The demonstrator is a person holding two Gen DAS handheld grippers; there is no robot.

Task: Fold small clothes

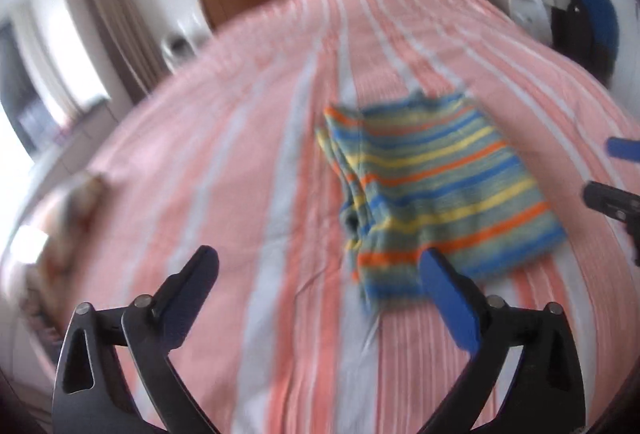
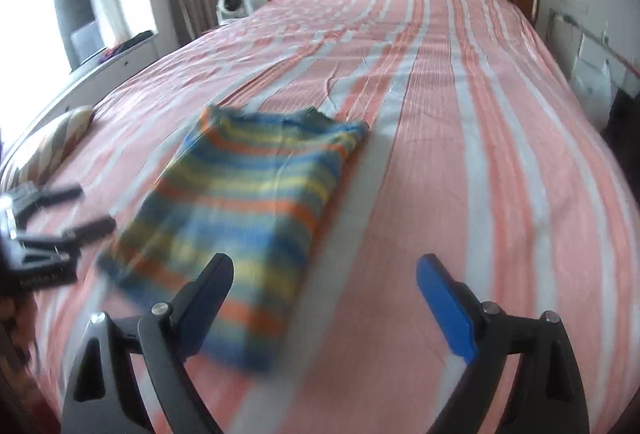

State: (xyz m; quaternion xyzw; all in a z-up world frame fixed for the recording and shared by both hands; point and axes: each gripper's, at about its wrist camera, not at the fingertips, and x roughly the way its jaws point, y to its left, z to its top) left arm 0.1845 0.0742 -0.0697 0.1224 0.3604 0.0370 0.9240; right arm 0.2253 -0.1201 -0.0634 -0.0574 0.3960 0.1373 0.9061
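Striped blue, yellow and orange knitted garment (image 2: 248, 201) lies folded on the pink-striped bedsheet (image 2: 460, 153).
Left gripper (image 1: 316, 266) and right gripper (image 2: 325, 272) both hover spread wide, gripping nothing.

striped garment (image 1: 436, 189): motion-blurred in both wrist views; its near edge smeared; how many layers it is folded into cannot be told
right gripper (image 1: 612, 173): cut off by the right edge of the left wrist view; only two finger ends show
left gripper (image 2: 76, 209): blurred and cut by the left edge of the right wrist view
patterned object (image 1: 68, 218): at the bed's left edge; too blurred to name
white device (image 2: 230, 7): beside the headboard; too small to identify
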